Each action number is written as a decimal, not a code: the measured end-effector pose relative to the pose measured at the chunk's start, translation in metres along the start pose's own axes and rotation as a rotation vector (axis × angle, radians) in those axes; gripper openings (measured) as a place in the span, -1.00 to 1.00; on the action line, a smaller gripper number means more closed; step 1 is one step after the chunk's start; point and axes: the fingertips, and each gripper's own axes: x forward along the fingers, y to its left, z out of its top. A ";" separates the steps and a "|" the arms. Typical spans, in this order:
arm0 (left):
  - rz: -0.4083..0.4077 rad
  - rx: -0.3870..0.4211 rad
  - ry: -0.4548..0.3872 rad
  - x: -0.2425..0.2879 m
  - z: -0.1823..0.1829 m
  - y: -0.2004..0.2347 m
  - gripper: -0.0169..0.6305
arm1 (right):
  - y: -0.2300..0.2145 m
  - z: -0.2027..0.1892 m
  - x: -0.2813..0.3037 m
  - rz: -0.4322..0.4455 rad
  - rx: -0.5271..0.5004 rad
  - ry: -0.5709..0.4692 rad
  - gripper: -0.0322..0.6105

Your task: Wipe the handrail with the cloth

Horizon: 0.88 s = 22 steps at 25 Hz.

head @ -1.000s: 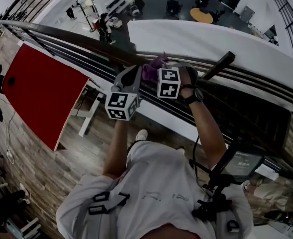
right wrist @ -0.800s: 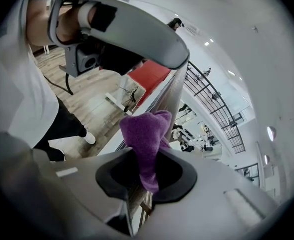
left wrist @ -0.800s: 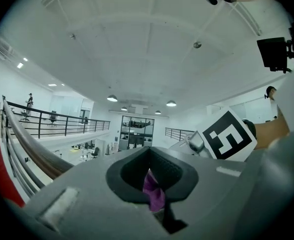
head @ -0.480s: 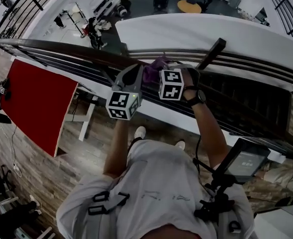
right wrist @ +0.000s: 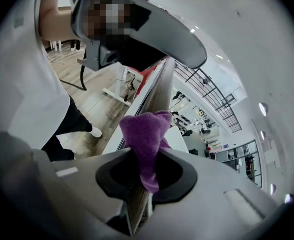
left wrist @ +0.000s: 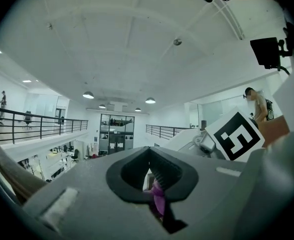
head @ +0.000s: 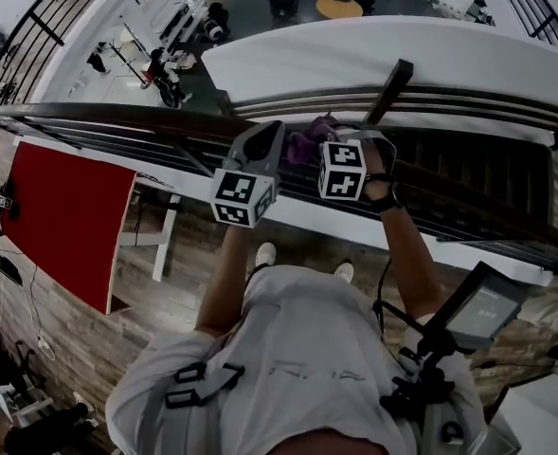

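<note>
A dark handrail (head: 136, 119) runs across the head view above black railing bars. A purple cloth (head: 307, 140) is bunched on top of it, between my two grippers. My left gripper (head: 275, 136) comes in from the left, my right gripper (head: 343, 136) from the right. In the left gripper view the left gripper (left wrist: 154, 193) is shut on a fold of the cloth (left wrist: 158, 203). In the right gripper view the right gripper (right wrist: 147, 176) is shut on the cloth (right wrist: 146, 136), which lies against the rail (right wrist: 159, 101) that runs away ahead.
A black post (head: 389, 85) crosses the rail just right of the cloth. Beyond the rail are a white curved ledge (head: 373, 55) and a drop to a lower floor. A red panel (head: 70, 211) hangs low on the left. A mounted screen (head: 485, 313) sits by my right hip.
Both grippers and the cloth have slid right along the handrail, closer to the black post. The head view has shifted with them.
</note>
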 end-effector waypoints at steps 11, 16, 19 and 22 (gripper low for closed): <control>-0.146 0.019 0.028 0.040 -0.001 -0.065 -0.95 | 0.021 -0.074 -0.038 -0.078 0.123 0.076 -0.70; -0.217 0.022 0.035 0.057 -0.002 -0.104 -0.95 | 0.037 -0.121 -0.058 -0.088 0.181 0.148 -0.70; -0.256 0.025 0.037 0.069 -0.003 -0.129 -0.95 | 0.048 -0.158 -0.073 -0.108 0.210 0.210 -0.70; -0.301 0.027 0.047 0.080 -0.008 -0.159 -0.95 | 0.062 -0.195 -0.090 -0.132 0.255 0.251 -0.70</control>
